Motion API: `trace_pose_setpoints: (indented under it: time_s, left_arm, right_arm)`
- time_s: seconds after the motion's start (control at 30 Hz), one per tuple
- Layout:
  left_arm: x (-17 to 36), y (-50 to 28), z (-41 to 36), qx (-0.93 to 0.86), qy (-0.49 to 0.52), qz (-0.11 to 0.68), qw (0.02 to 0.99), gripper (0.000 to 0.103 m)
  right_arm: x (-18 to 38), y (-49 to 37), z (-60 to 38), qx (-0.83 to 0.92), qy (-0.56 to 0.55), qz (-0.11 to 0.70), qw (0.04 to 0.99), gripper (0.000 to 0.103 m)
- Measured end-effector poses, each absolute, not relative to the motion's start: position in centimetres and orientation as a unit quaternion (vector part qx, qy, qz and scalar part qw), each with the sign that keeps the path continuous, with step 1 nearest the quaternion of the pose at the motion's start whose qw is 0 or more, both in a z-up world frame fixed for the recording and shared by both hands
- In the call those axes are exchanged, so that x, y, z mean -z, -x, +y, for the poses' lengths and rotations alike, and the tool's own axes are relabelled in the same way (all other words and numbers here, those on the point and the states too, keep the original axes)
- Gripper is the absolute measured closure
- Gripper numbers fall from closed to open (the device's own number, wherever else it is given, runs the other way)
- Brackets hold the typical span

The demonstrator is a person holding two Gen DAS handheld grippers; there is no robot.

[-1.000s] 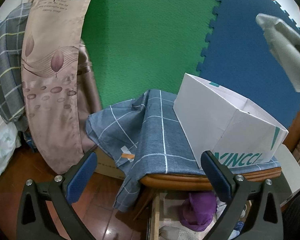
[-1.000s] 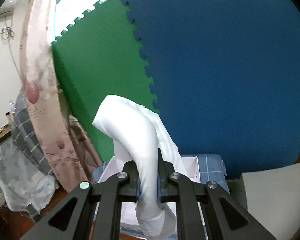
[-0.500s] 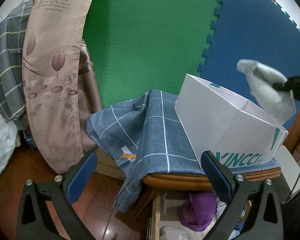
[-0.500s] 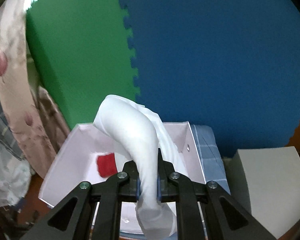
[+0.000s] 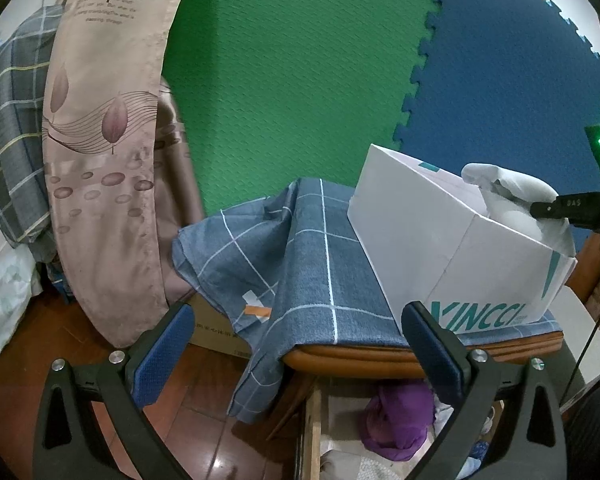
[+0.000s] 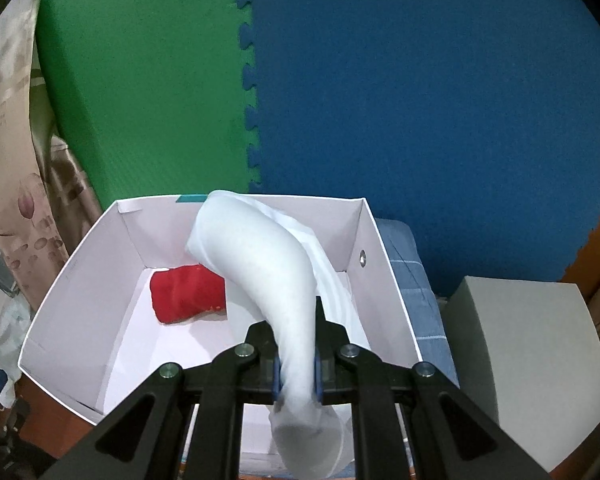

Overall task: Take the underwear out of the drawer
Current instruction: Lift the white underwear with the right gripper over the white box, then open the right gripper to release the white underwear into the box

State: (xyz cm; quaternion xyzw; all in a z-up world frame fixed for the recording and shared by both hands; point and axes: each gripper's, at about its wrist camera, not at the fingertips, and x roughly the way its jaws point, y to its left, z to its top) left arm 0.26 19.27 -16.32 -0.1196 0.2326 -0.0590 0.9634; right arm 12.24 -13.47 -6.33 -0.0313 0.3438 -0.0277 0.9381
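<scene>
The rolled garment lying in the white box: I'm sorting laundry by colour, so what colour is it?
Red; the rolled garment shows best in the right wrist view, on the floor of the white box.

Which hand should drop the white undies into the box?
Right. The right gripper is shut on the white underwear above the white box, beside the red roll. The left gripper is open, down by the drawer.

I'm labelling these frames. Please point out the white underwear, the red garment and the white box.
white underwear (image 6: 268,264): right wrist view, mid-roll.
red garment (image 6: 186,294): right wrist view, centre.
white box (image 5: 440,248): left wrist view, outer side wall.
</scene>
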Motion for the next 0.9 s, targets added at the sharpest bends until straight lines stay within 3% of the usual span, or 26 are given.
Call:
trace_pose_setpoints:
  time_s: [0.7,0.9]
  left_arm:
    - [16.31,-0.39,19.08,0.058,0.12,0.232,0.963,0.001]
    - [16.32,-0.39,19.13,0.058,0.12,0.232,0.964,0.001]
  right_arm:
    - [6.65,-12.62,-13.34,0.03,0.033,0.353,0.935,0.092]
    - [7.05,-12.78,-13.42,0.032,0.03,0.359,0.933,0.087]
